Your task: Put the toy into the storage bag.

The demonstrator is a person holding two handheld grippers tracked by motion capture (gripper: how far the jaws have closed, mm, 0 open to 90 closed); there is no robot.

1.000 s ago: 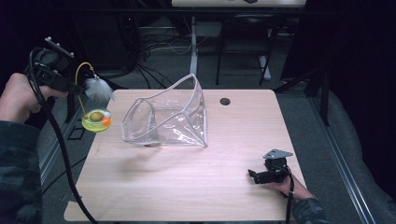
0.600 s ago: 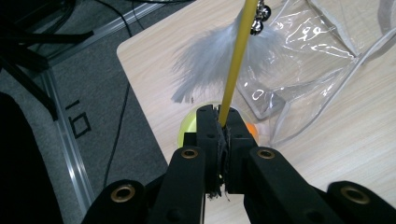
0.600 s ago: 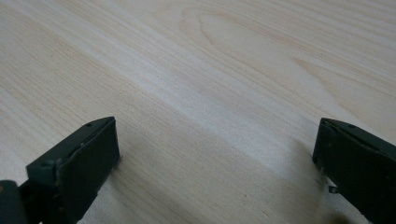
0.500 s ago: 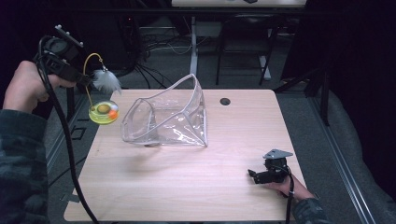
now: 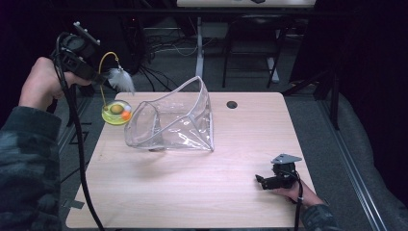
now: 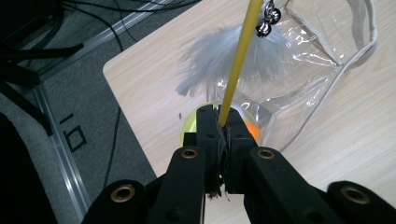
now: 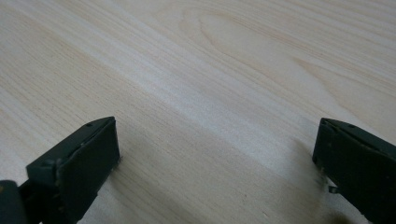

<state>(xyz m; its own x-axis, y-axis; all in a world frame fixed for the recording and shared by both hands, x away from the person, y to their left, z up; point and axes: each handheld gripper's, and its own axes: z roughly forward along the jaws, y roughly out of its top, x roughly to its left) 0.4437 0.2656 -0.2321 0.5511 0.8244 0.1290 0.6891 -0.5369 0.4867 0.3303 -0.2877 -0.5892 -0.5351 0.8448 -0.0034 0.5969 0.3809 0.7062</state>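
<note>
My left gripper (image 5: 96, 77) was pressed together on the yellow wire stem (image 6: 236, 65) of a cat toy, held up over the tabletop's (image 5: 192, 192) far left corner, with the white feather (image 5: 121, 80) and small bells (image 6: 267, 21) dangling off the stem just past the jaws. Below it the toy's yellow-green round base (image 5: 115, 113), an orange ball (image 5: 126, 115) in it, hung close beside the mouth of a clear plastic bag (image 5: 173, 122) lying on its side. My right gripper (image 5: 267, 182) rested low on the near right of the tabletop, jaws spread wide over bare wood, well apart from the bag.
</note>
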